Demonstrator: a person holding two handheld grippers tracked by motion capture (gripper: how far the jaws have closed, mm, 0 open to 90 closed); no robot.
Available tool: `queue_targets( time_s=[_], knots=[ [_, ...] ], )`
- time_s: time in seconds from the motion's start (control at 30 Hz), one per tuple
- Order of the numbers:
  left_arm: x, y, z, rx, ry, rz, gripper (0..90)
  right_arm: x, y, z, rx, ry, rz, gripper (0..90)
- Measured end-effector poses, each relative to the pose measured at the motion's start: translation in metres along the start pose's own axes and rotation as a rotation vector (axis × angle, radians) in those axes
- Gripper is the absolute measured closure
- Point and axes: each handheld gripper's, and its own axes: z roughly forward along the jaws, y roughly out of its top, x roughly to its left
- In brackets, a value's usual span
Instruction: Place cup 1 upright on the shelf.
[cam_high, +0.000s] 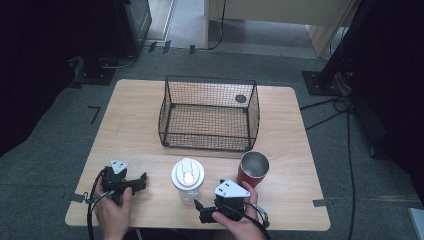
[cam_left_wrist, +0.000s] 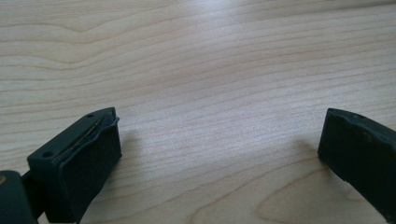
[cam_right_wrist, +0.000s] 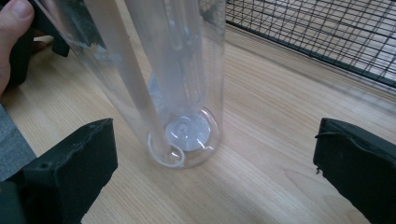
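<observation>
Black right tongs (cam_right_wrist: 210, 163): jaws spread wide, nothing between the pads; aimed at the base of the clear tumbler, not yet touching it.
Black left tongs (cam_left_wrist: 219, 154): jaws spread wide over bare wood, empty; resting on the counter to the left of the tumbler, well apart from it.
Clear tumbler (cam_right_wrist: 173, 88): upright, see-through plastic with a white lid and a straw inside; stands on the counter just in front of the wire basket, between the two tongs.
Red cup (cam_high: 253, 169): upright, open top, steel inside; just right of the tumbler, near the basket's front right corner.
Wire basket (cam_high: 210, 112): black mesh, nothing in it; behind the tumbler, mid-counter.
Counter (cam_high: 135, 125): light wood.
Step in hand: judged to be the approach of the right tongs to the tumbler, before any grasp.
Next move calls for: advancing until the jaws straddle the tumbler wall, then closing gently; the smooth, tall body may slip or tip, and the red cup stands close.
</observation>
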Motion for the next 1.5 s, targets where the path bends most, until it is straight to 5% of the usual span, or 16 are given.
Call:
queue_targets(
  time_s=[0.8, 1.17, 1.5],
  knots=[
    [0.000, 0.000, 0.000, 0.001, 0.000, 0.001, 0.0, 0.028, 0.026, 0.023, -0.032, 0.012, -0.011, 0.0],
    [0.000, 0.000, 0.000, 0.001, 0.000, 0.001, 0.0, 0.045, 0.038, 0.036, -0.043, -0.064, -0.005, 0.7],
    [0.000, 0.001, 0.000, -0.001, -0.001, 0.000, 0.0, 0.052, 0.042, 0.038, -0.119, -0.157, 0.020, 15.3]
  ],
)
